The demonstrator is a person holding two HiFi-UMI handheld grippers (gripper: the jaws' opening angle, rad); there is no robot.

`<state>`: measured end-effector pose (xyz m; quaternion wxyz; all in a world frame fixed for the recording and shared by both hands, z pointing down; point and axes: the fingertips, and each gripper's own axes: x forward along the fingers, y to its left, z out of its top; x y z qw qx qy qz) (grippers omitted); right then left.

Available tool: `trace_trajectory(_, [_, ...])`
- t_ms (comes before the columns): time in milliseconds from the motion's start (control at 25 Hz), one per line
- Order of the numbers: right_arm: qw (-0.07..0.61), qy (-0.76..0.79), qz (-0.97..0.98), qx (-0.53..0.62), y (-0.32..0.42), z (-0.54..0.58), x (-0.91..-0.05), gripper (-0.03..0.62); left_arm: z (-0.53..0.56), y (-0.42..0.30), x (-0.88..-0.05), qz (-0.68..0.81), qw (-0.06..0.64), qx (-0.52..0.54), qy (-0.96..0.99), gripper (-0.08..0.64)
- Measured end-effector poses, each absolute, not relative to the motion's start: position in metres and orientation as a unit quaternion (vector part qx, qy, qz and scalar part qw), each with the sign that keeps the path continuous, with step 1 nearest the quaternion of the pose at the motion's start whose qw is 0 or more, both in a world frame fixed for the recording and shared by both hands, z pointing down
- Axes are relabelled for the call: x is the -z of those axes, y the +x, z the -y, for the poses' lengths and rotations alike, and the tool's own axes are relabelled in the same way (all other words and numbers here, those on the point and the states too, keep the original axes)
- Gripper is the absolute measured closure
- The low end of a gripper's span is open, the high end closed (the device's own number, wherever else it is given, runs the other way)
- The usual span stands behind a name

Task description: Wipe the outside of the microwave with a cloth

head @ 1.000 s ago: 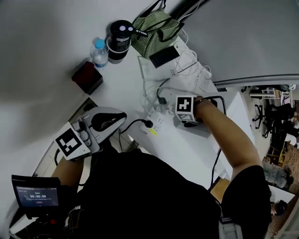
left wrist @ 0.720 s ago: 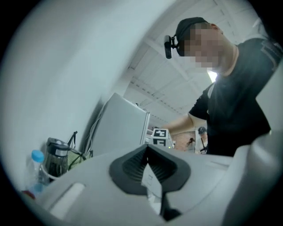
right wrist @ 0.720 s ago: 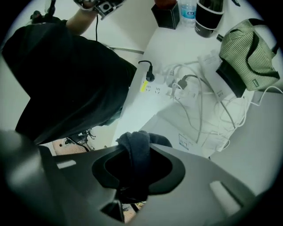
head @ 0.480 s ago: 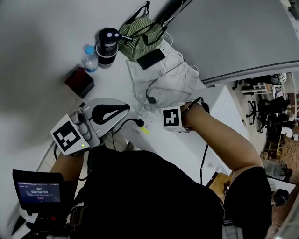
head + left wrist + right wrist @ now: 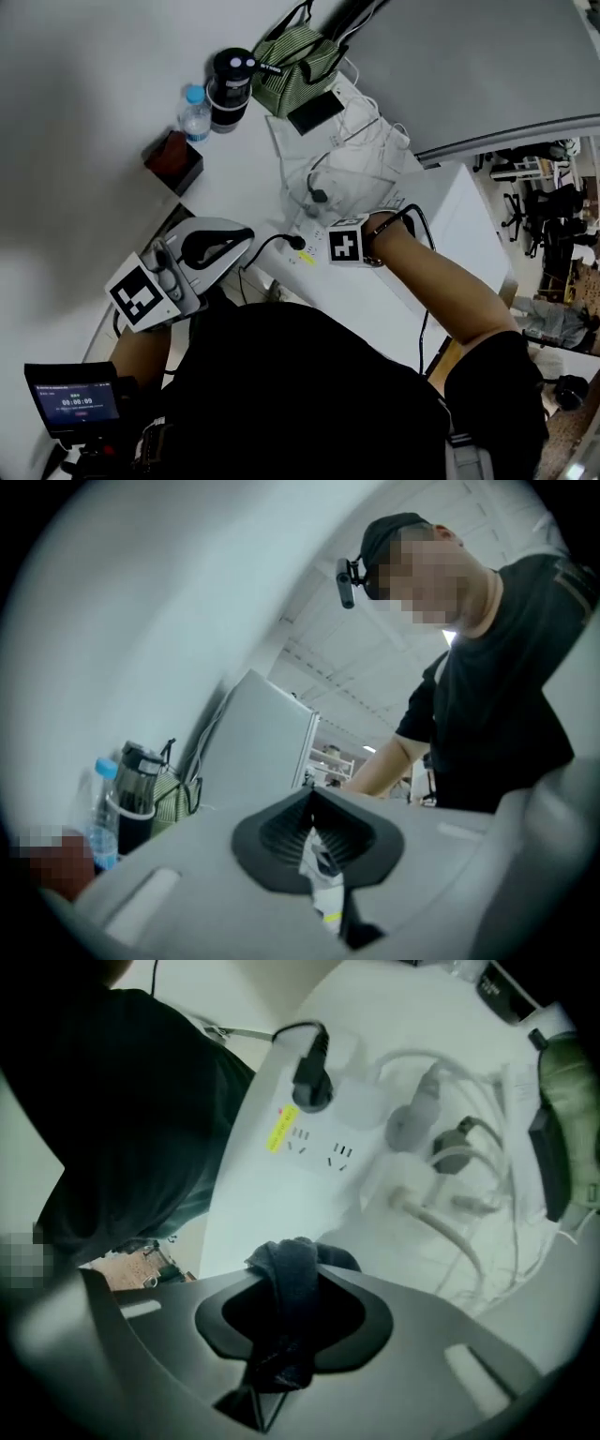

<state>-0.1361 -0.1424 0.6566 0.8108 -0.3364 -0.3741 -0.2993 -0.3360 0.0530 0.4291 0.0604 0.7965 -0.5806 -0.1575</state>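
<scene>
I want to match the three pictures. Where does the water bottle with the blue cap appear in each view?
Head view: the water bottle stands at upper left, beside the black tumbler.
Left gripper view: the bottle is at the lower left edge.
Right gripper view: not in it.
Shared landmark: the green striped bag.

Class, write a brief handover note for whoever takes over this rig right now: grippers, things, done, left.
Left gripper: shut, empty, held aside.
Right gripper: shut on the dark cloth, over the white surface beside the power strip.
The white box at right looks like the microwave.
Done: cloth in grip; how much is wiped cannot be told.
Left: wipe its outer faces.
</scene>
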Motion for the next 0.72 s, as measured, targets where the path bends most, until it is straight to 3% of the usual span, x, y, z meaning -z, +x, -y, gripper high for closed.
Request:
trace_trajectory(160, [0.772, -0.263, 0.499, 0.293, -0.154, 0.138, -0.561, 0.499, -0.041, -0.328, -0.395, 0.54, 0.046, 0.145, 0.828, 0.557])
trace_trajectory(320, [0.67, -0.152, 0.691, 0.226, -0.136, 0.164, -0.458, 0.499, -0.001, -0.287, -0.338, 0.487, 0.025, 0.137, 0.862, 0.557])
trace_trajectory(520, [0.496, 0.059, 0.864, 0.062, 0.021, 0.252, -0.356, 0.499, 0.07, -0.177, -0.282, 0.397, 0.003, 0.096, 0.913, 0.555])
trace_trajectory(720, [0.282, 0.221, 0.931, -0.068, 0.218, 0.357, -0.339, 0.499, 0.167, -0.045, -0.272, 0.347, 0.023, 0.099, 0.932, 0.555])
